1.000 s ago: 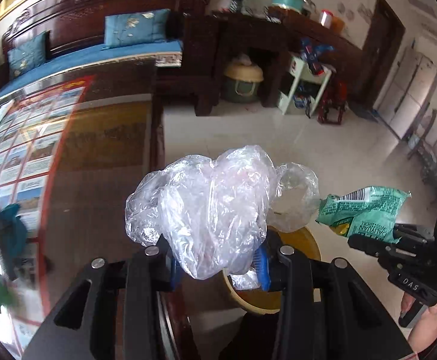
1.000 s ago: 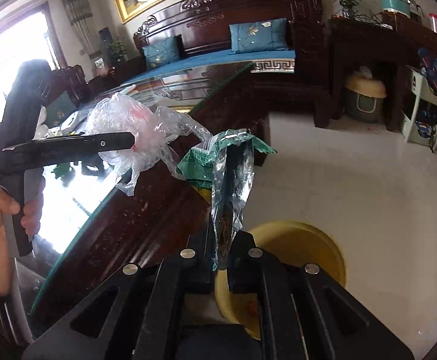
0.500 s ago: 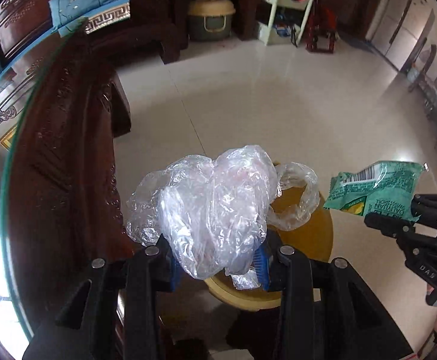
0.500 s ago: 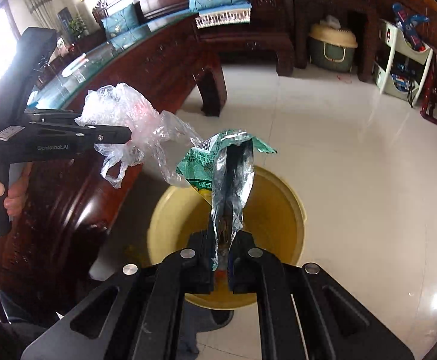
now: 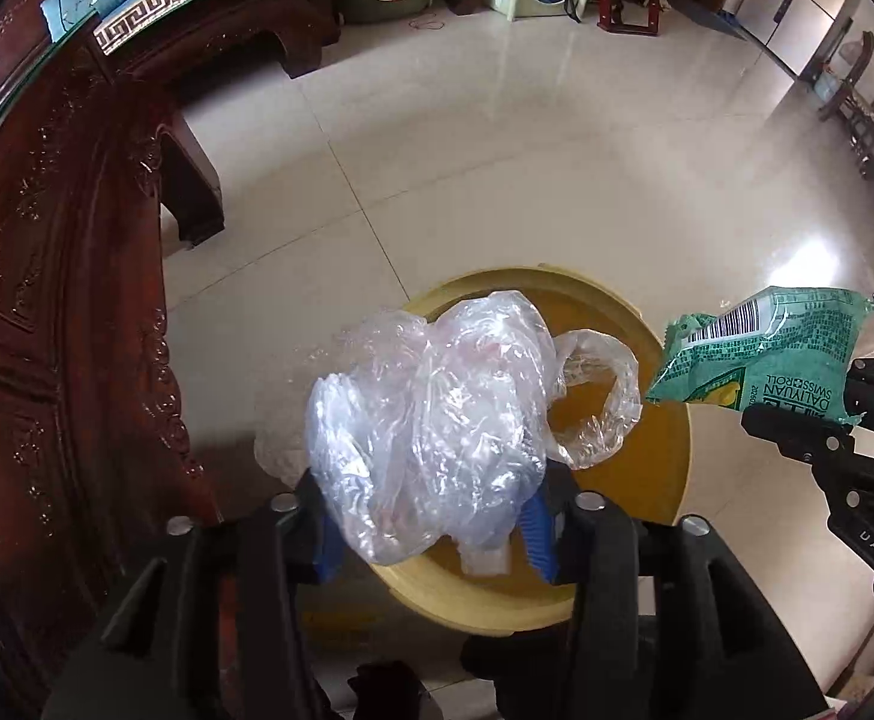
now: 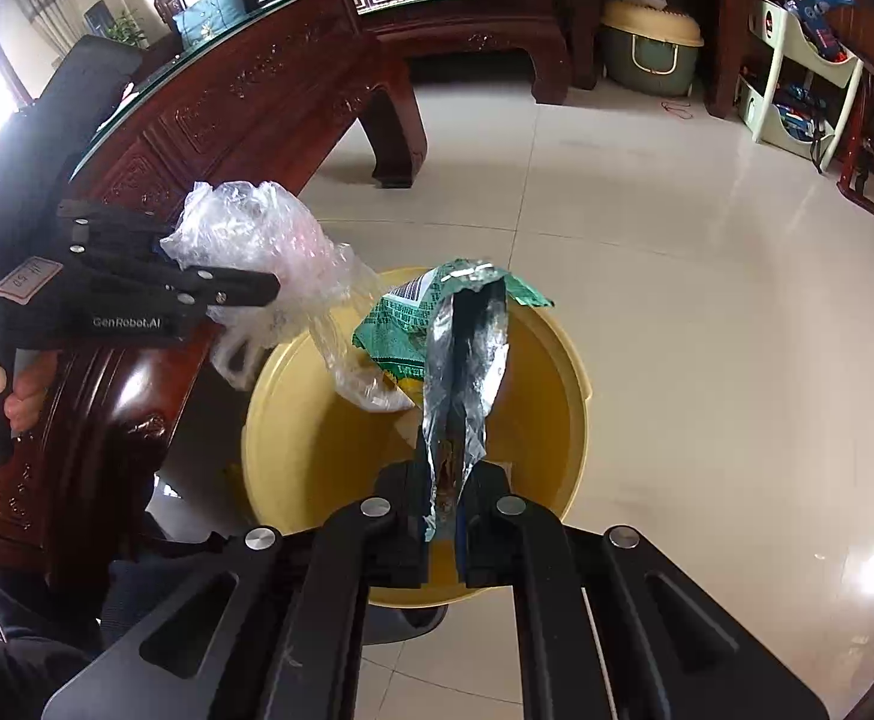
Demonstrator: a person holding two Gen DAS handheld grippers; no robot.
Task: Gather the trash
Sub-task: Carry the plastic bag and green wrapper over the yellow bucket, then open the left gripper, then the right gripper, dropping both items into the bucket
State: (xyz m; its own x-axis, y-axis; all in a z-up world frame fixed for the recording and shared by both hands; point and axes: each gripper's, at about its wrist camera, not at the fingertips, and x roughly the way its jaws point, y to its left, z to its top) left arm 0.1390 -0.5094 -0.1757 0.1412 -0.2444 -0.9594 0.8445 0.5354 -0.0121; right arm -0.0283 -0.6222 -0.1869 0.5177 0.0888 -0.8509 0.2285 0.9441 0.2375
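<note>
My left gripper (image 5: 431, 534) is shut on a crumpled clear plastic bag (image 5: 437, 420) and holds it over the near-left rim of a yellow bin (image 5: 664, 468) on the floor. The bag also shows in the right wrist view (image 6: 263, 264). My right gripper (image 6: 442, 516) is shut on a green snack wrapper (image 6: 460, 348) with a silver inside, held upright above the yellow bin (image 6: 293, 444). In the left wrist view the wrapper (image 5: 778, 354) hangs at the bin's right edge.
A carved dark wood table (image 5: 47, 312) with a glass top stands left of the bin, close to it. Pale floor tiles (image 6: 706, 300) spread to the right. A green pet carrier (image 6: 646, 48) and a white shelf (image 6: 796, 78) stand at the far wall.
Both grippers have tilted down and moved off the table toward the floor. The yellow bin now lies directly under the bag and the wrapper. Both grips are unchanged.
</note>
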